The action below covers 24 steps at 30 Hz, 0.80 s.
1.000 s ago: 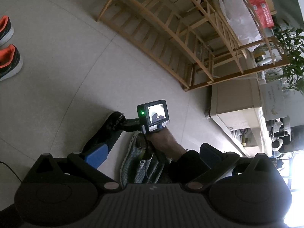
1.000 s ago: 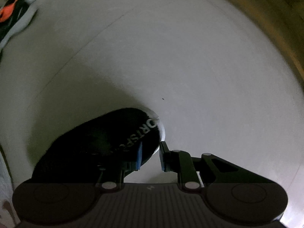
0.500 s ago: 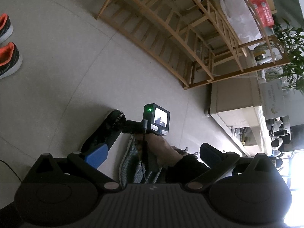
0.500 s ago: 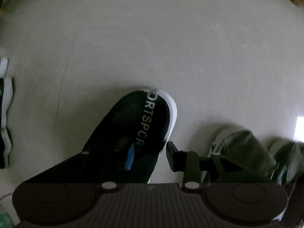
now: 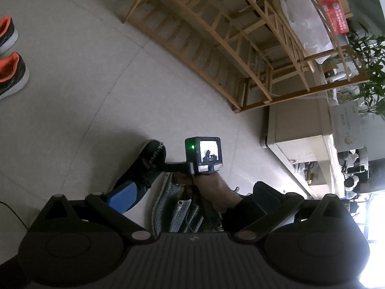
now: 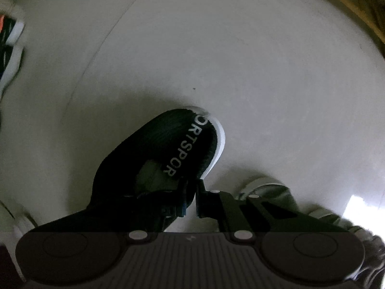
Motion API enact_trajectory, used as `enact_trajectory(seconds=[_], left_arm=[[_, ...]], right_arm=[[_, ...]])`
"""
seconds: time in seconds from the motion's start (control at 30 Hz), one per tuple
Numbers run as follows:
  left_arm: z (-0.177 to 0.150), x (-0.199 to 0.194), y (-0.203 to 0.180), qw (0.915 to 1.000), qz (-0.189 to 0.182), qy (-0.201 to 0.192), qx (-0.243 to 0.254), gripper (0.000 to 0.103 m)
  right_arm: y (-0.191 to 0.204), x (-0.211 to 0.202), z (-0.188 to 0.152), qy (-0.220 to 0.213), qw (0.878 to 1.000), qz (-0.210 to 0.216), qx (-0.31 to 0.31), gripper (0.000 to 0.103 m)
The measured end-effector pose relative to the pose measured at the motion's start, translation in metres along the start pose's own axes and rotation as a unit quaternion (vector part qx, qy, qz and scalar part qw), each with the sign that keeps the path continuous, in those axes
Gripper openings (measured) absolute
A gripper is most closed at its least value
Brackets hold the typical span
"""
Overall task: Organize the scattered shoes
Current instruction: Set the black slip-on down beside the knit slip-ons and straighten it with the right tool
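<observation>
Because the black shoe (image 6: 168,154) is soft and long, the right gripper (image 6: 191,198) takes it by the rim of its opening, on the side that carries the white lettering, where thin fabric fits between narrow jaws; the jaws are clenched on that rim, one finger inside the shoe and one outside. Pointing straight down from above, the gripper lets the shoe hang toe-forward, its white sole edge facing the pale tiled floor (image 6: 264,72); whether the sole has cleared the floor I cannot tell. Seen from the left wrist camera, the person's hand (image 5: 211,185) holds the tool just beside a grey knit shoe (image 5: 173,207), which lies touching or nearly touching the black one, so a pinch from overhead avoids disturbing it. Meanwhile the left gripper (image 5: 190,197) hangs back with its jaws released and nothing between its blue pads (image 5: 122,196), tilted down toward the work, probably kept free for the grey shoe. Well apart at the left edge, a pair of orange-lined sneakers (image 5: 12,72) sits side by side, which suggests where pairs get lined up. Beyond, a wooden rack (image 5: 216,36) stands on the floor.
</observation>
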<state>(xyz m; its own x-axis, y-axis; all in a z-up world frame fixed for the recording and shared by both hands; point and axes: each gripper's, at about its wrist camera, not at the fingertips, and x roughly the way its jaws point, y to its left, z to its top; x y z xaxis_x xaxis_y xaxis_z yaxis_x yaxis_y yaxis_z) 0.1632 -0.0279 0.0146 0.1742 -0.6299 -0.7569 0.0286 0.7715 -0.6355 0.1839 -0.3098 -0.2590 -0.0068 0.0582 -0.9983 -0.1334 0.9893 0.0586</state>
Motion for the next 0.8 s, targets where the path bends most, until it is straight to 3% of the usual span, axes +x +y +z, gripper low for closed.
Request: enact_trajectory(seconds=[0.8], left_arm=[[0.004,0.010,-0.007,0.9999,-0.001,0.013,0.007,0.103]], right_arm=[[-0.002,0.001,-0.010,0.039,0.993,0.006,-0.109,0.007]])
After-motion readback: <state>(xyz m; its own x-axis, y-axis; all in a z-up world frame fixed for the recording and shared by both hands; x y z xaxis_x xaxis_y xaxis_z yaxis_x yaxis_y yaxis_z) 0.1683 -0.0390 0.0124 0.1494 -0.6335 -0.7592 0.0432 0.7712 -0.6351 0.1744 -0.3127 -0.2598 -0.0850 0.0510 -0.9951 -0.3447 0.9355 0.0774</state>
